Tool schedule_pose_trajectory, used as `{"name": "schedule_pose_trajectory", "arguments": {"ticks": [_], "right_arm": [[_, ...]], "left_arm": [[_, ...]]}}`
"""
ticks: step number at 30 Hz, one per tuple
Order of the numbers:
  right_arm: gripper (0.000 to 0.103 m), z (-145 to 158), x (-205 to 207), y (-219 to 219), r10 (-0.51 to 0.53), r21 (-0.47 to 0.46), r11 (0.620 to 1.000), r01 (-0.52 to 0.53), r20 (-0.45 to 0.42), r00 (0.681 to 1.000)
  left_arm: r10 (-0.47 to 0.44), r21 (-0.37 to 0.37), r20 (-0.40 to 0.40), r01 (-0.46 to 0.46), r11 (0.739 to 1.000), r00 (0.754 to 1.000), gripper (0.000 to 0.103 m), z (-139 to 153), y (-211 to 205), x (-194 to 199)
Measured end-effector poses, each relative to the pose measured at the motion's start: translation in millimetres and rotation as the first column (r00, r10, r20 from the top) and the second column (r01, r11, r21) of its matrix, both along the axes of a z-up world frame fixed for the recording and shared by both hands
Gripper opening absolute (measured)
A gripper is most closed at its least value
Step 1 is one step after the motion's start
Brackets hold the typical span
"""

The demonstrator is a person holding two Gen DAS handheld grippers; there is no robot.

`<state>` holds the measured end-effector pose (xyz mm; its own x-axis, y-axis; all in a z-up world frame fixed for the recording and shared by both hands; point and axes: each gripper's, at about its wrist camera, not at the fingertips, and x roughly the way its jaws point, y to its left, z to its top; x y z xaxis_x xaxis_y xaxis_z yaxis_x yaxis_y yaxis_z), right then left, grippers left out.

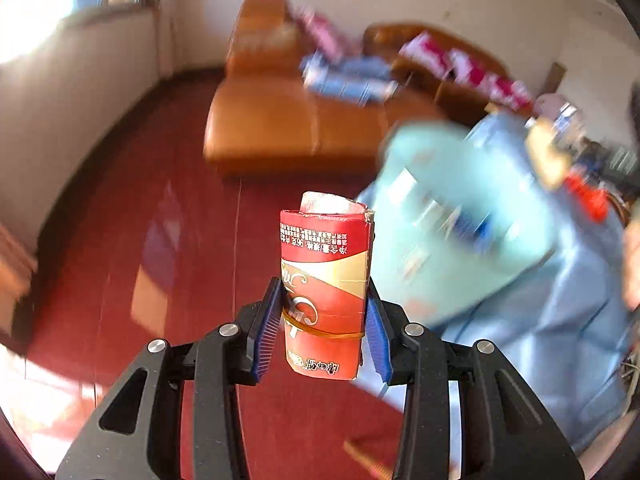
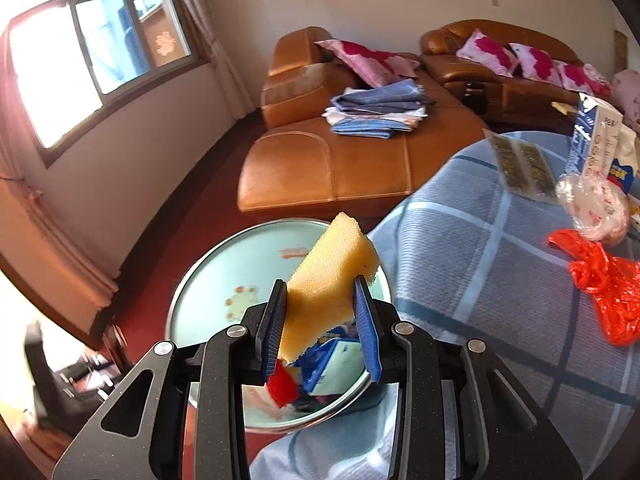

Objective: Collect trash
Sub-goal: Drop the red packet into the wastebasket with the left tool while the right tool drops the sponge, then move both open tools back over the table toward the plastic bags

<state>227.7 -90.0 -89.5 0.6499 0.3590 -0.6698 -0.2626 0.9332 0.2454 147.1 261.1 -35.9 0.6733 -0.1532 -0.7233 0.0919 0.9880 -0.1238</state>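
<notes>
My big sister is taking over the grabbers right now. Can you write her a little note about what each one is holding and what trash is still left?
Left gripper: shut on a rolled red packet bound with a rubber band, held up over the red floor.
Right gripper: shut on a yellow sponge, right above the pale green bin.
Done: the bin already has some blue and red packaging in its bottom.
Left: both held pieces probably go into the bin next. On the checked tablecloth there remain a red plastic bag, a clear crumpled bag, flat dark packets and a carton.
</notes>
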Motion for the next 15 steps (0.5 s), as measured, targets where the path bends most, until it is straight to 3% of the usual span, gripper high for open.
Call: {"name": "schedule_pose_trajectory", "arguments": {"ticks": [2,5,7,9,11,13,15], "right_arm": [[0.034,-0.4,-1.0,1.4,0.019,-0.002,1.0,-0.019,-0.004,1.0],[0.034,-3.9,3.8,0.6,0.049,-0.002,0.999,-0.049,-0.022,0.999],[0.036,-8.6,11.3,0.6,0.076,0.015,0.997,-0.075,-0.052,0.996],[0.047,-13.4,20.3,0.9,0.114,0.03,0.993,-0.112,-0.086,0.99],[0.062,-13.8,23.8,-3.2,0.111,0.03,0.994,-0.109,-0.09,0.99],[0.062,-8.2,21.2,-14.2,0.095,0.057,0.994,-0.09,-0.076,0.993],[0.062,-1.5,15.9,-24.2,0.075,0.078,0.994,-0.071,-0.058,0.995]], "left_arm": [[-0.038,-0.038,0.059,0.04,0.998,0.998,0.039,34.6,-20.1,7.7],[-0.087,-0.068,0.096,0.093,0.993,0.992,0.039,50.3,-59.6,24.1],[-0.087,-0.088,0.083,0.094,0.992,0.993,0.04,39.3,-79.9,43.8],[-0.069,-0.097,0.051,0.074,0.993,0.996,0.043,23.6,-102.0,62.5],[-0.032,-0.078,0.018,0.034,0.996,0.999,0.071,-7.0,-117.8,73.2],[-0.027,-0.054,0.02,0.028,0.998,0.999,0.072,-26.5,-137.5,76.3],[-0.002,-0.002,0.029,0.002,1.0,1.0,0.08,-27.1,-144.6,73.0]]}}
